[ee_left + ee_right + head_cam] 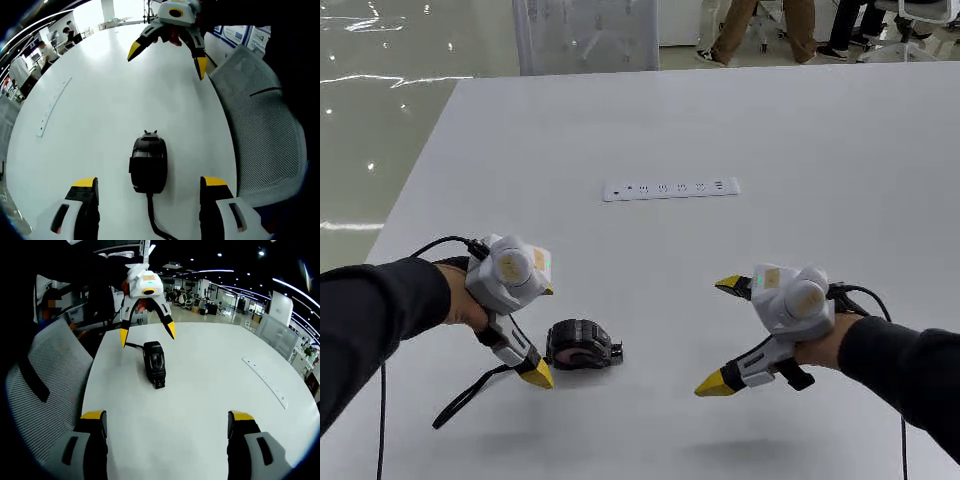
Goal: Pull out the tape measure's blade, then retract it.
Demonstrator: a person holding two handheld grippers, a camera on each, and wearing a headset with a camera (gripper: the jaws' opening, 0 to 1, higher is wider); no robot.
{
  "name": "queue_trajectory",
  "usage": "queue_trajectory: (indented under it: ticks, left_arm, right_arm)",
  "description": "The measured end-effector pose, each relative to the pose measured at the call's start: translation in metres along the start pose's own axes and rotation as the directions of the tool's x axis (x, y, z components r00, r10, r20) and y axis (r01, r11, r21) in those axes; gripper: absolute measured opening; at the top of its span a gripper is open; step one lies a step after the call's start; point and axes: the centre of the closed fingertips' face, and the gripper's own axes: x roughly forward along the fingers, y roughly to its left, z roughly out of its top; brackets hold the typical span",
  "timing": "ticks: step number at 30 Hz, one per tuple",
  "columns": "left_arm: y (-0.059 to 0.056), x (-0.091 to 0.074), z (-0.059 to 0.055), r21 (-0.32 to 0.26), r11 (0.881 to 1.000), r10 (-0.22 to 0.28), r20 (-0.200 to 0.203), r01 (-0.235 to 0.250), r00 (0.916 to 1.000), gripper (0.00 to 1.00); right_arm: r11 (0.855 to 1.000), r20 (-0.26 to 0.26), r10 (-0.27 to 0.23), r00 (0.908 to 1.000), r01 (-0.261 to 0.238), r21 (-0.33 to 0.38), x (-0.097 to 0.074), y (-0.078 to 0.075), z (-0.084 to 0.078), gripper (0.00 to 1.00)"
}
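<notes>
A black tape measure (582, 345) lies on the white table (740, 130), its blade inside the case and its hook end pointing toward my right gripper. My left gripper (544, 334) stands open just left of it, jaws either side of the case's rear without touching. In the left gripper view the tape measure (148, 160) sits between the yellow fingertips (85, 182), a black strap (150, 217) trailing back. My right gripper (720, 334) is open and holds nothing, well apart on the right. The right gripper view looks across at the tape measure (155, 362) and the left gripper (147, 334).
A white power strip (670, 188) lies flat mid-table, farther back. A grey mesh chair (265, 110) stands at the table's near edge. A black cable (470, 395) trails from the left gripper. People sit at desks in the distance.
</notes>
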Motion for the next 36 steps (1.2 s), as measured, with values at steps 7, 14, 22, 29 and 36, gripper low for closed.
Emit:
queue_trajectory:
  ticks: [7, 14, 22, 29, 36]
  left_arm:
    - [-0.006, 0.020, 0.005, -0.042, 0.997, -0.068, -0.042, 0.066, 0.9968, 0.78]
    - [0.001, 0.031, 0.003, -0.060, 0.997, -0.044, -0.059, 0.041, 0.9973, 0.63]
    - [0.000, 0.039, 0.000, 0.029, 0.999, -0.018, -0.071, 0.020, 0.9973, 0.35]
    - [-0.003, 0.042, 0.002, 0.030, 1.000, -0.004, -0.042, 0.005, 0.9991, 0.33]
    - [-0.003, 0.042, 0.001, 0.015, 1.000, -0.010, -0.048, 0.011, 0.9988, 0.33]
  right_arm:
    - [0.998, -0.010, 0.058, 0.9983, -0.058, -0.024, 0.027, -0.002, 0.016, 0.93]
    - [0.992, -0.056, 0.106, 0.9928, -0.109, -0.063, 0.049, 0.001, 0.023, 0.91]
    - [0.985, -0.104, 0.141, 0.9845, -0.150, -0.090, 0.069, 0.004, 0.020, 0.87]
    - [0.983, -0.104, 0.158, 0.9820, -0.166, -0.078, 0.087, 0.009, 0.025, 0.79]
    - [0.981, -0.150, 0.161, 0.9755, -0.175, -0.083, 0.108, 0.013, 0.023, 0.60]
